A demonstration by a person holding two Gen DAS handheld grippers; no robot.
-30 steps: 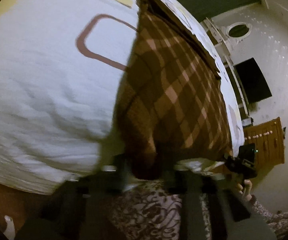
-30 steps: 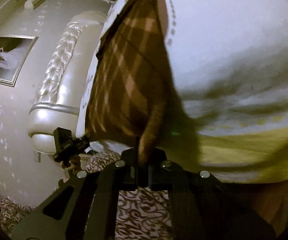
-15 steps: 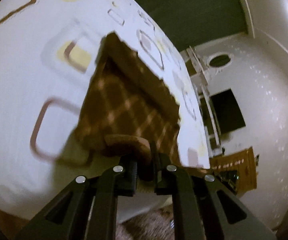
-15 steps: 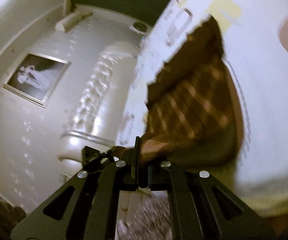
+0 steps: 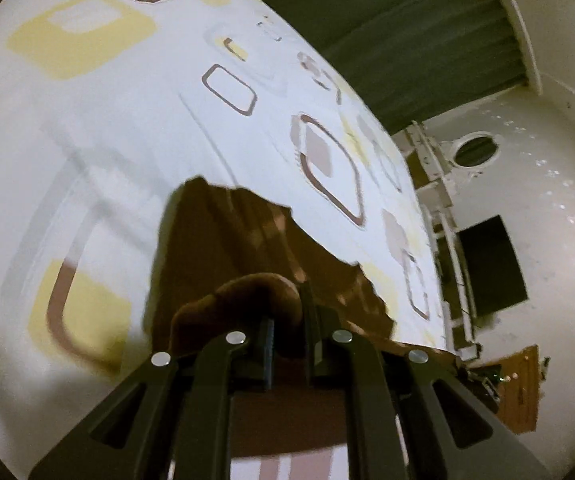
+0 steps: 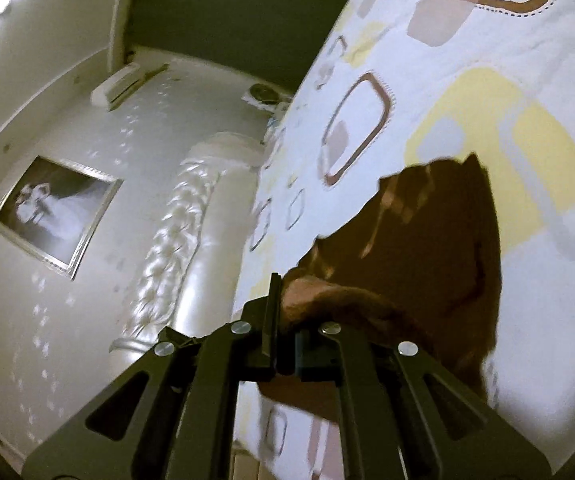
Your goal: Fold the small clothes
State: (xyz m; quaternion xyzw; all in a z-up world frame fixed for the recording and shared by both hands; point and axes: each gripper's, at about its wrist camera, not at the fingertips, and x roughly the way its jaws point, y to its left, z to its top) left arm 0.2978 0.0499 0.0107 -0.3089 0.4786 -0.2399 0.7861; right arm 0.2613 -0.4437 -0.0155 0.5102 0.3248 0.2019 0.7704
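The brown checked cloth (image 5: 223,264) is the thing being folded. It lies on the bed (image 5: 127,128), spread out just in front of both tools, and its near edge is lifted up.

The bed is the biggest thing here. It has a white cover with yellow and brown squares. Beyond the right tool, off to its left side, there is a padded white headboard (image 6: 179,232).

The fold looks like it is in the middle, not finished. My guess is that the near edge is being carried over toward the far edge. The far edge lies wavy on the bed. The near edge is not laid down yet. After that, the cloth may need more folds and some smoothing.

The left tool (image 5: 287,336) is pressed together on a bunched bit of the cloth's near edge. The right tool (image 6: 283,332) is pinching another bit of that same edge, and the cloth hangs off to its right.

I see no box, basket or other holder in either view.
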